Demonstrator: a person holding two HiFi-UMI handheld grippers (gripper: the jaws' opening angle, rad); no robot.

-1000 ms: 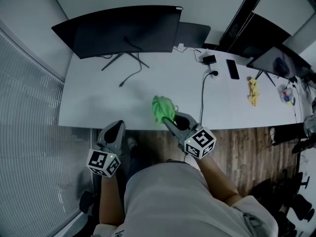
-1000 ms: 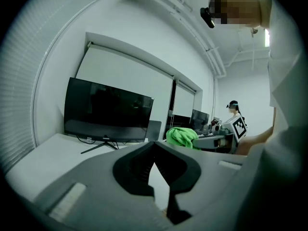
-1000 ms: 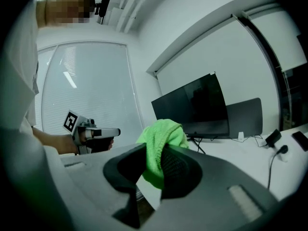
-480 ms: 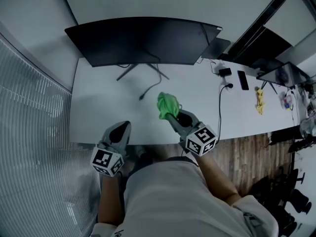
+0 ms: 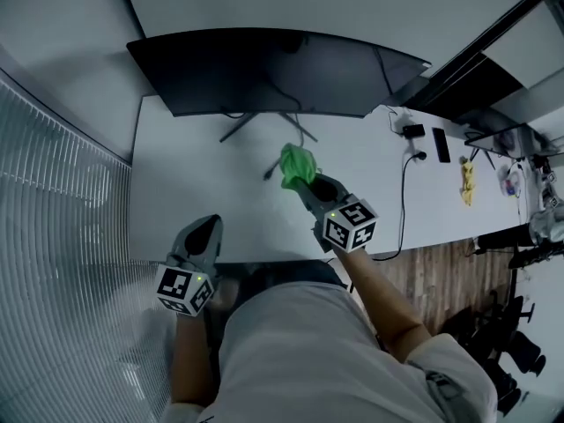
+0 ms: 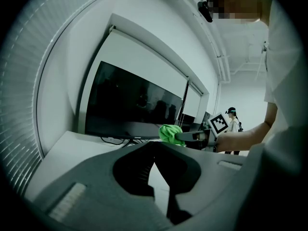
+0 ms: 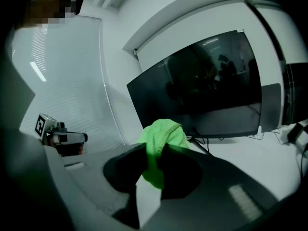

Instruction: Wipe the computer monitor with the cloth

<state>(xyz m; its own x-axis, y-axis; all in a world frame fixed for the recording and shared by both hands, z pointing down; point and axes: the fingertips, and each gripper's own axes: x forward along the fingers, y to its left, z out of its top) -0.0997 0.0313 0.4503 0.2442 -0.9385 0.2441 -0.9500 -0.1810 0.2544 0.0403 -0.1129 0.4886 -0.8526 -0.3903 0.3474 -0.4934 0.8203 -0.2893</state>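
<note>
A wide, dark curved monitor point(image 5: 264, 69) stands on its stand at the back of the white desk point(image 5: 185, 192). My right gripper point(image 5: 304, 183) is shut on a bunched green cloth point(image 5: 297, 164), held over the desk just in front of the monitor's stand. In the right gripper view the cloth point(image 7: 161, 138) bulges out above the jaws, with the monitor's screen point(image 7: 202, 90) behind it. My left gripper point(image 5: 208, 229) hangs at the desk's near edge, shut with nothing in it. From the left gripper view the monitor point(image 6: 134, 105) and the cloth point(image 6: 169, 133) show ahead.
Cables trail from the monitor stand across the desk. A phone point(image 5: 441, 145), a plug and a yellow rag point(image 5: 467, 181) lie at the right end, by a second screen point(image 5: 493, 135). Slatted blinds point(image 5: 53, 236) line the left side. A person point(image 6: 235, 124) stands far off.
My right gripper has carried the green cloth forward over the desk, closer to the monitor. The left gripper has stayed near the desk's front edge.
</note>
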